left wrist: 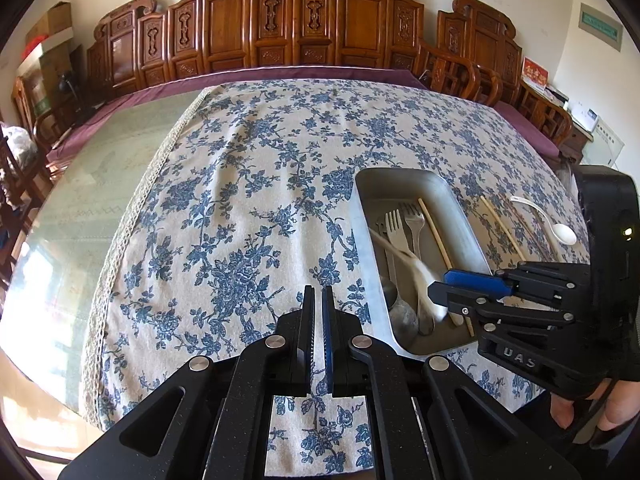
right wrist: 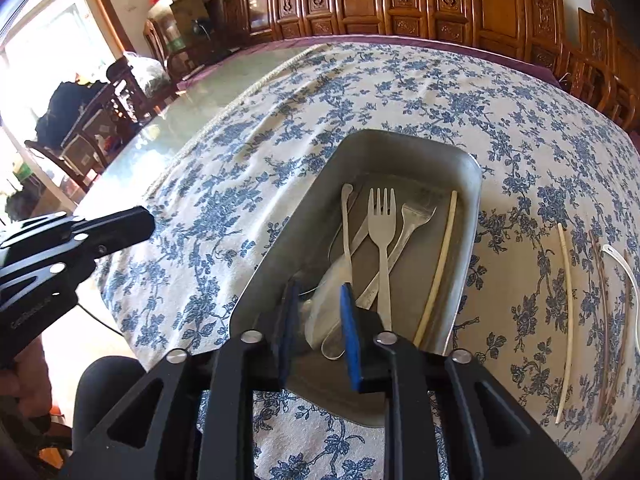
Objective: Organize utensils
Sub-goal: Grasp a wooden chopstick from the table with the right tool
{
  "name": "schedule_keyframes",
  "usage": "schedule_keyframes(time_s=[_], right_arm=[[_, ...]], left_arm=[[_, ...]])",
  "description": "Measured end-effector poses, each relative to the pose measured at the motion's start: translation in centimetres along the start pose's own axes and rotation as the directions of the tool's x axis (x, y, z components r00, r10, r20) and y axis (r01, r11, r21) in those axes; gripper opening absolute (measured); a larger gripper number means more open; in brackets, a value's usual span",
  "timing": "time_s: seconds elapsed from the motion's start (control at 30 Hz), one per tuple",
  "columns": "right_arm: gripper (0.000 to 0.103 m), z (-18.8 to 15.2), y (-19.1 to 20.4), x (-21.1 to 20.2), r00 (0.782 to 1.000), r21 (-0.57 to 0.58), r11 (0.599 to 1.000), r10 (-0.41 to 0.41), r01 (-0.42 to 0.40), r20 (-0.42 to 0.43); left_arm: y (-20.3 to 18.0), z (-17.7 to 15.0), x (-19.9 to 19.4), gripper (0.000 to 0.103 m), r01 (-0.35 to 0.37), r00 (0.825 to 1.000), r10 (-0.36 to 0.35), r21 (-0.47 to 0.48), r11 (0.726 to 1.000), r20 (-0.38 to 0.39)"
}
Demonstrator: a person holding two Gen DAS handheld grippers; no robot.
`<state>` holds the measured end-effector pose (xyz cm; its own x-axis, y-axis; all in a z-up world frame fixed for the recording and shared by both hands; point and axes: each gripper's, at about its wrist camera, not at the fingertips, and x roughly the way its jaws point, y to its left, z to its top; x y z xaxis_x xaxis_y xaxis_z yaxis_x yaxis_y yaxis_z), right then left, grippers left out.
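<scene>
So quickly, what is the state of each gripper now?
Left gripper: closed, holding nothing.
Right gripper: open over the grey metal tray, around the white plastic spoon, not gripping it.

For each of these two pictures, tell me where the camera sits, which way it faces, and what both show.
Left wrist: on the left gripper, jaws shut and empty, facing across the floral tablecloth; the right gripper and a hand show at right.
Right wrist: on the right gripper, facing down into the metal tray, jaws apart above a white spoon; the left gripper shows at left.
Shared: the tray, its forks, and the tablecloth.
</scene>
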<state>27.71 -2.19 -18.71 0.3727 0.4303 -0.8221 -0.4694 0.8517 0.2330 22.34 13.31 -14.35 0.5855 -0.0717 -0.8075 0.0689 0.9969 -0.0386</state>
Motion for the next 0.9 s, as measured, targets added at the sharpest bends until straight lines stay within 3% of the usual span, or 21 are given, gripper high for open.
schedule_keyframes(time_s=[0.23, 0.33, 0.47, 0.63, 0.7, 0.83, 0.9], right_arm=[[0.027, -0.8, -1.8, -3.1, 0.998, -0.016, 1.000, -0.001, 0.002, 0.064], [0.027, -1.6, -3.0, -4.9, 0.996, -0.042, 0.999, -0.023, 0.027, 0.087], [0.027, -3.0, -5.8, -7.8, 0.990, -0.065, 0.995, -0.071, 0.079, 0.121], [0.027, -4.6, -10.6, -10.3, 0.981, -0.032, 0.990, -0.131, 0.137, 0.146], [0.027, -5.3, -12.7, -11.2, 0.976, -0.015, 0.986, -0.159, 0.163, 0.150], [0.027, -6.8, -16.0, -12.1, 0.970, 0.009, 0.981, -0.195, 0.195, 0.148], [0.027, -7.5, -17.3, -11.9, 0.968, 0.016, 0.978, -0.209, 0.209, 0.142]], left_arm=[[-1.2, 0.0, -0.5, 0.002, 0.010, 1.000, -0.010, 0.022, 1.000, 0.010], [-2.2, 0.1, -1.0, 0.008, 0.020, 0.999, -0.021, 0.029, 0.999, 0.024], [-4.1, 0.2, -1.6, 0.022, 0.036, 0.998, -0.037, 0.046, 0.998, 0.040], [-7.2, 0.1, -1.7, 0.027, 0.057, 0.997, -0.060, 0.068, 0.996, 0.040], [-8.2, 0.2, -1.7, 0.047, 0.064, 0.997, -0.068, 0.069, 0.996, 0.042], [-10.9, 0.2, -1.3, 0.049, 0.074, 0.996, -0.078, 0.086, 0.994, 0.045], [-11.9, 0.2, -1.0, 0.055, 0.077, 0.996, -0.081, 0.091, 0.993, 0.045]])
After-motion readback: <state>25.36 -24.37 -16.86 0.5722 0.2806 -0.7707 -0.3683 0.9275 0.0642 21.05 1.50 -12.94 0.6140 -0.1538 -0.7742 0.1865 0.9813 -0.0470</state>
